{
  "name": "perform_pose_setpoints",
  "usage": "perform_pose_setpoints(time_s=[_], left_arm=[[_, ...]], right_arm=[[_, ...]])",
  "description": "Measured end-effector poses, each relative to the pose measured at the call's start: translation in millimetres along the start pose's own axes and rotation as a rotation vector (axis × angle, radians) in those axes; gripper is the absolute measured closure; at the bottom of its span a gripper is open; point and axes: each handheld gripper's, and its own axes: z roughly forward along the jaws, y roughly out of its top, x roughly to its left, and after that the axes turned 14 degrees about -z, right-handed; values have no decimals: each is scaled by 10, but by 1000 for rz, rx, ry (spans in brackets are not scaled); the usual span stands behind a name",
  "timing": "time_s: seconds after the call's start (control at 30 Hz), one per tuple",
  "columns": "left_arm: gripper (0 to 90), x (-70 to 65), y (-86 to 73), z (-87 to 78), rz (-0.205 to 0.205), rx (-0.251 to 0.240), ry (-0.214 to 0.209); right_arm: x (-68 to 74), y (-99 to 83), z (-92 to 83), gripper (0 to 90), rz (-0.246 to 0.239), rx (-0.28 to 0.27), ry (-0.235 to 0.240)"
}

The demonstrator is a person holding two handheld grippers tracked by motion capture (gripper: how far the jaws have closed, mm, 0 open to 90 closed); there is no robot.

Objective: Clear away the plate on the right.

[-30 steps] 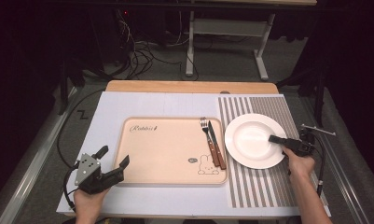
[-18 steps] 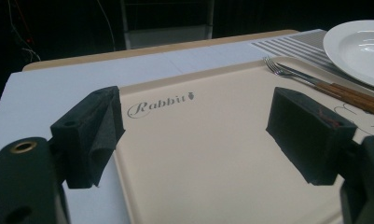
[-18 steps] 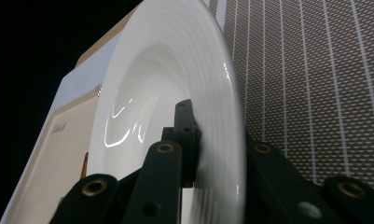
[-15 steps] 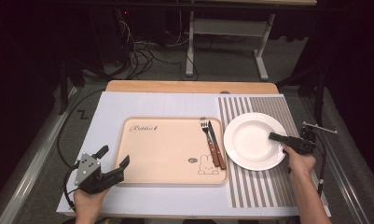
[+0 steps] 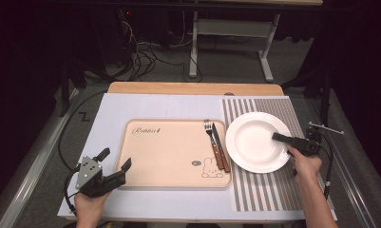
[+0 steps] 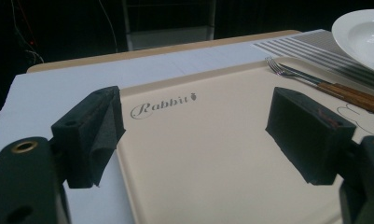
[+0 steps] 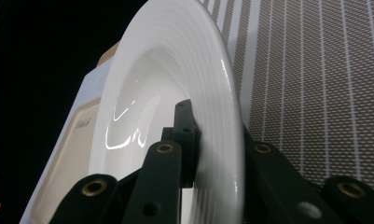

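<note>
My left gripper (image 5: 113,167) jaws spread over the beige tray (image 5: 169,156) corner, holding nothing, my right gripper (image 5: 279,137) jaws pinching the rim between them of a glossy white deep plate (image 5: 254,142), striped mat (image 5: 269,190) beneath, pale tabletop (image 5: 169,107), dark room behind.

High view overhead facing forward, claw views close, sharing plate (image 5: 257,141), tray (image 5: 171,156)

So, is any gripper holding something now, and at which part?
Yes. The right gripper holds the white plate by its right rim, one jaw above and one below. The left gripper holds nothing.
</note>
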Motion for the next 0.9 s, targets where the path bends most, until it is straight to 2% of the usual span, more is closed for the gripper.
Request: perform_pose_setpoints(time_s=[0.4,0.53,0.9], left_arm=[[197,18,2,-8,-9,-5,2],[197,25,3,-8,-13,-5,1],[196,42,7,-8,-15,-3,0]], right_arm=[[213,68,92,830,-28,11,68],[302,91,190,830,-33,26,101],[596,158,458,828,-74,90,147]])
